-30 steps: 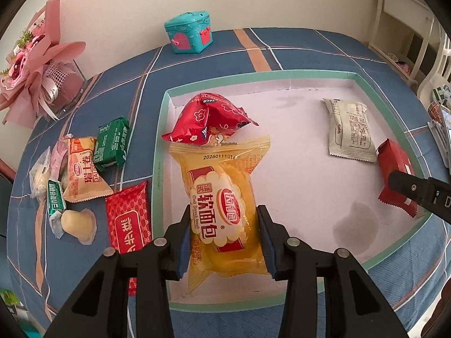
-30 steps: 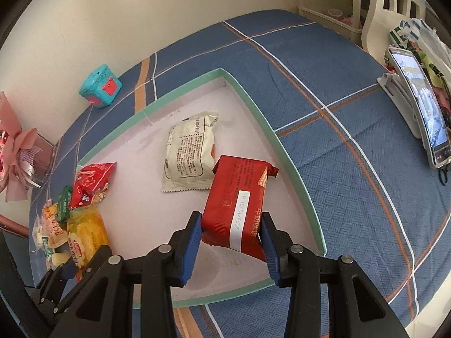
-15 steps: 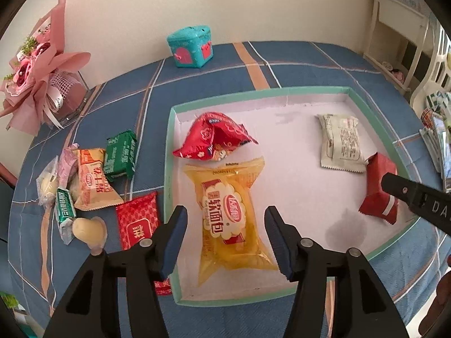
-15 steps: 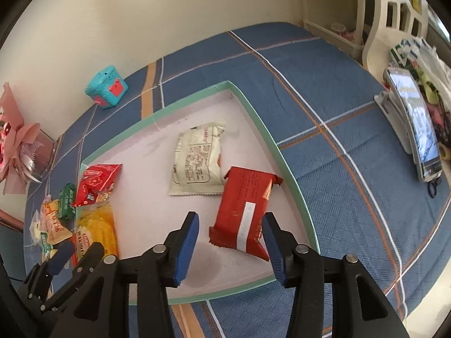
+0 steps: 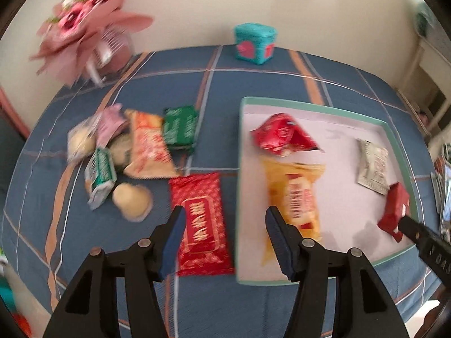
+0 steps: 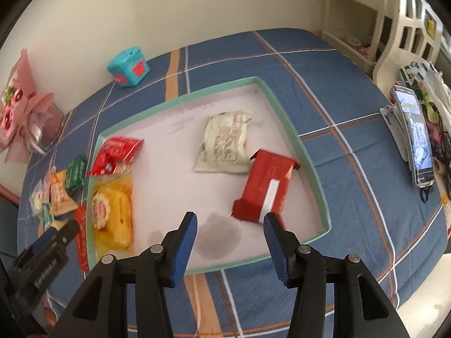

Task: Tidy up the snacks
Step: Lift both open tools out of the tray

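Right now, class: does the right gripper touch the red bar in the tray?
Apart. The right wrist view shows the open right gripper above the tray, its fingers wide of the red bar.

Glossy plastic snack wrappers [image 5: 200, 222]; woven cloth tablecloth [image 6: 352, 118].

My left gripper [image 5: 224, 221] and right gripper [image 6: 229, 226] are matte black plastic, each with two angular arms that have slotted cutouts and round silver screws at the joints. The fingers [image 6: 184, 243] carry ribbed blue pads. White lettering marks the left gripper's side.
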